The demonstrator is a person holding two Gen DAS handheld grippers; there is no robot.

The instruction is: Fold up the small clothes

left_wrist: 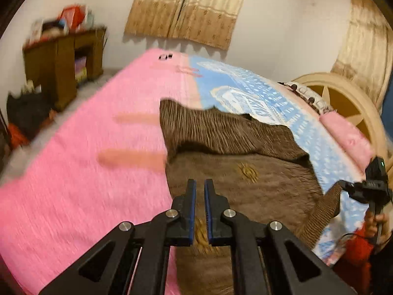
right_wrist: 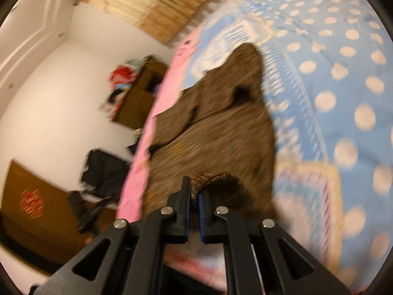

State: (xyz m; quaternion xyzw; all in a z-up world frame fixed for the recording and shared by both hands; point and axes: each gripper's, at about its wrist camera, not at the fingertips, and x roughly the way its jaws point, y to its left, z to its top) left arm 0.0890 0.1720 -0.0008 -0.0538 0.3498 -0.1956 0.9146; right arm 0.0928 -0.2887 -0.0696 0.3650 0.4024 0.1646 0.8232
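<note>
Brown ribbed knit garment w/ small gold embroidered motifs (left_wrist: 235, 167) lies spread on the bed, straddling the line where the pink textured bedspread (left_wrist: 86, 147) meets the light-blue polka-dot blanket (left_wrist: 265, 98). Its far part is folded back over itself, making a raised flap w/ a shadowed crease under it. One edge of the garment (right_wrist: 213, 127) is lifted at the near side, bunched into the right gripper (right_wrist: 194, 196).

Right gripper: black fingers w/ blue pads pinched tight on that knit hem, fabric visibly squeezed between the pads. In the left wrist view it sits at far right (left_wrist: 373, 184), at the garment's edge over the blue blanket, w/ the person's hand below it.

Left gripper (left_wrist: 200, 184): hovers over the garment's near-left part, jaws parted by a narrow gap, nothing between them; brown fabric shows through the gap.

Around: pink pillow (left_wrist: 343, 132) and cream wooden headboard (left_wrist: 343, 93) at the bed's head end; brown wooden cabinet (left_wrist: 66, 61) w/ clutter on top by the white wall; beige patterned curtains (left_wrist: 186, 7) behind. Both views motion-blurred.
</note>
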